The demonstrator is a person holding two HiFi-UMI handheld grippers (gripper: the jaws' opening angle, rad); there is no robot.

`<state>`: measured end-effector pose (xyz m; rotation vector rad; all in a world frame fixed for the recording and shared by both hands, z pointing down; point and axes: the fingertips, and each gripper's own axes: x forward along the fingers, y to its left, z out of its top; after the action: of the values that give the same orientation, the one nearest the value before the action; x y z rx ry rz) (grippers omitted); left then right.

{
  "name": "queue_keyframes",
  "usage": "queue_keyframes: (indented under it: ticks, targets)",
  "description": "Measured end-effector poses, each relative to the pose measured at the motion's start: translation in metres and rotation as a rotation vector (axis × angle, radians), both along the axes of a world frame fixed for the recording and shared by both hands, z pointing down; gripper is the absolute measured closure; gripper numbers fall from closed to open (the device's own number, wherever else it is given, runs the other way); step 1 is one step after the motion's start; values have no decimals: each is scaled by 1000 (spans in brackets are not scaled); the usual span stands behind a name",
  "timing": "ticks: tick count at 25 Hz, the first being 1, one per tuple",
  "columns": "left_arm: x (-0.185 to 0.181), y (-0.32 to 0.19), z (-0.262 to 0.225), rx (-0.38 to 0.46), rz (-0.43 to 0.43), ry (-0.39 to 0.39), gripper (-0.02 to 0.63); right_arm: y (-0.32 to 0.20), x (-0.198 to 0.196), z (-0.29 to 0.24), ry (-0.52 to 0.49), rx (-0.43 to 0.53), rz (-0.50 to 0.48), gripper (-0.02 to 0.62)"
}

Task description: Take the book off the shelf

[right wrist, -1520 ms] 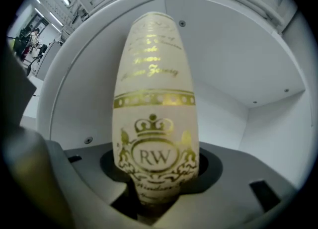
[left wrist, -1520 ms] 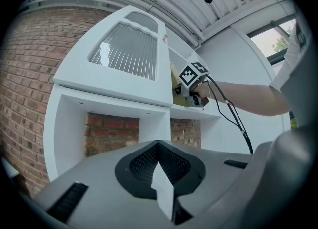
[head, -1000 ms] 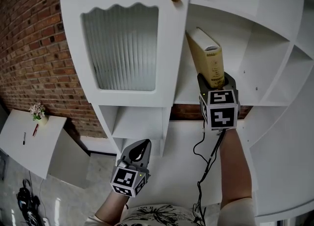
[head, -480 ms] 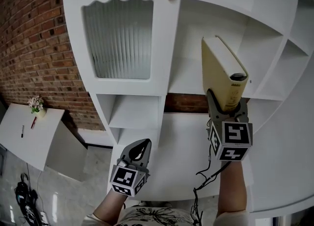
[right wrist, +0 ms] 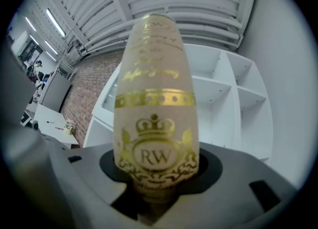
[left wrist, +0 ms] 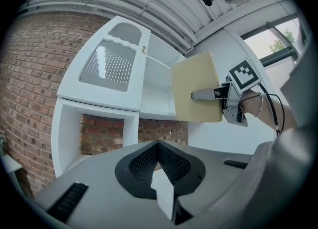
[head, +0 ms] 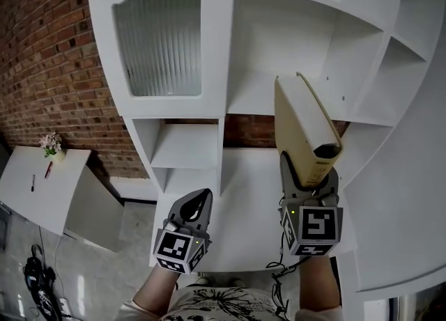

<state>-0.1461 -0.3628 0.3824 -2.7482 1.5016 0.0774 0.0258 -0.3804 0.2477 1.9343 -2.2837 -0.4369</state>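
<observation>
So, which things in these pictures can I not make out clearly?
- Script lines on the spine of the book: right gripper view, blurred; only "RW" reads.
- Whatever is behind the ribbed glass door: head view, the glass hides it.
- Small items on the white table: head view, too small to name.

I look into a home-style set inside an industrial hall: white shelf unit [head: 300, 69] with ribbed-glass door [head: 159, 44], brick wall [head: 49, 69], white table [head: 59, 194] with flowers [head: 49, 143], corrugated ceiling [right wrist: 198, 4].
</observation>
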Motion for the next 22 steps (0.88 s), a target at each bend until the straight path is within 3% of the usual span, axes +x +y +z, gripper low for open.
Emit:
queue_keyframes:
  ticks: [8,22]
  targets:
    - [5,19,-4,16,-11,-5,597,30,-1,70,-24,-81,-38,368]
    - [2,13,10,-4,-47,-21,597,26,0,163,-116,-196,-71,368]
